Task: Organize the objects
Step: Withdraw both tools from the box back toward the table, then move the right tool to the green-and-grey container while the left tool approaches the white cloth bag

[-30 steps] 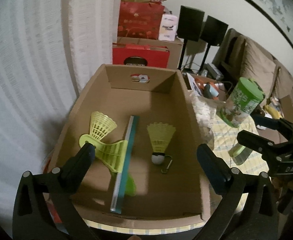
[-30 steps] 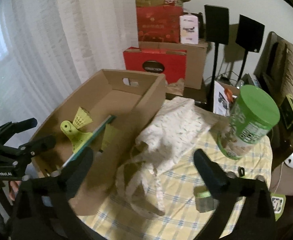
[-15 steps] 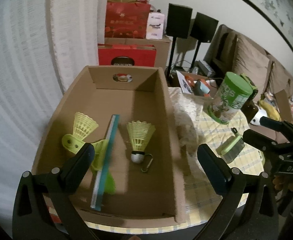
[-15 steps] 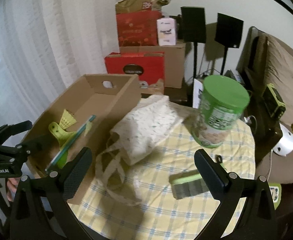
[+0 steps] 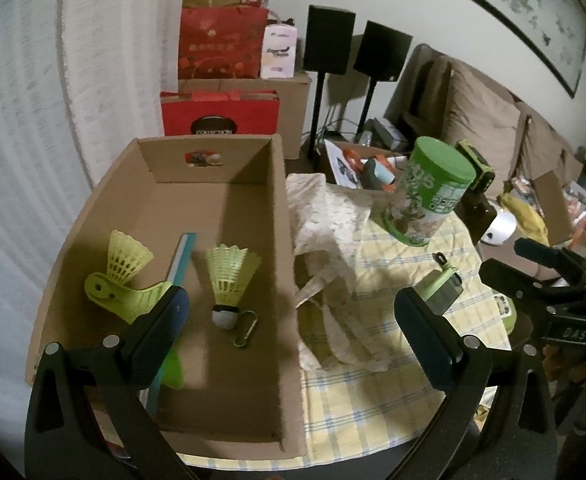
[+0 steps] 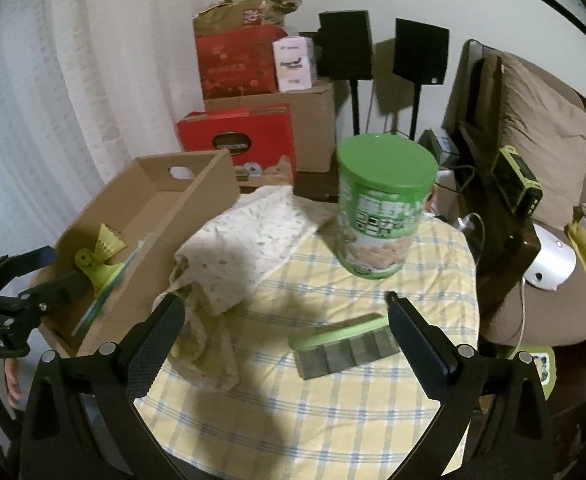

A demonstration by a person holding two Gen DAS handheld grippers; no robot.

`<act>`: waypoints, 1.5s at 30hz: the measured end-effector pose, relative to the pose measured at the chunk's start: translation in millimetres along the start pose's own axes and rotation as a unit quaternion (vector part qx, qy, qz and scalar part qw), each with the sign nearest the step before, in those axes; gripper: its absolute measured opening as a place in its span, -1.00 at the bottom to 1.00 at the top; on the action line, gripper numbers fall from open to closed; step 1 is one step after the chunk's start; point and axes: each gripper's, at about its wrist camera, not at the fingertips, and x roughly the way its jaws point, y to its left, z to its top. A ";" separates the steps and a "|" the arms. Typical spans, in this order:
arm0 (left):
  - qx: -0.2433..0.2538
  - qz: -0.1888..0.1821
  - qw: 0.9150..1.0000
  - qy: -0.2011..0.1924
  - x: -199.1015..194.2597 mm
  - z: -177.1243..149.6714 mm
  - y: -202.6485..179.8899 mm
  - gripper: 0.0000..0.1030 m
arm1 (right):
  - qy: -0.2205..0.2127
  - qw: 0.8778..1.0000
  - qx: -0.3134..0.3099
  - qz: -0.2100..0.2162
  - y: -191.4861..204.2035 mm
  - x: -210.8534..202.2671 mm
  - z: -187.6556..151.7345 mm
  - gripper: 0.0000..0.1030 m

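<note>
An open cardboard box (image 5: pixel 283 208) holds two yellow-green shuttlecocks (image 5: pixel 229 276) (image 5: pixel 125 254), a green squeegee (image 5: pixel 121 296) and a carabiner (image 5: pixel 245 330). My left gripper (image 5: pixel 291 304) is open and empty above the box's right wall. On the checked tablecloth lie a white cloth bag (image 6: pixel 245 240), a green-lidded can (image 6: pixel 381 200) and a small grey block with a green top (image 6: pixel 343 344). My right gripper (image 6: pixel 285 306) is open and empty above the cloth. The grey block sits just inside its right finger.
The round table's edge (image 6: pixel 469 280) curves close on the right, with a dark side stand (image 6: pixel 505 216) and a sofa beyond. Red boxes (image 6: pixel 237 136) and two speakers on stands are behind the table. A curtain hangs at the left.
Both grippers have shifted to the right. The left one now straddles the box's right wall, and the right one has moved from over the bag toward the grey block. Both stay open.
</note>
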 end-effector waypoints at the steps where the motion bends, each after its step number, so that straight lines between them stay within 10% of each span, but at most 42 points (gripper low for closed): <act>1: 0.000 -0.002 1.000 -0.001 0.1 0.0 -2.1 0.99 | 0.000 1.000 0.002 -0.002 -3.0 -0.8 -1.2 0.99; 45: 0.050 -0.047 0.997 0.043 48.6 -18.3 -80.8 0.98 | 0.022 0.996 0.072 -0.040 -88.1 1.6 -30.5 0.99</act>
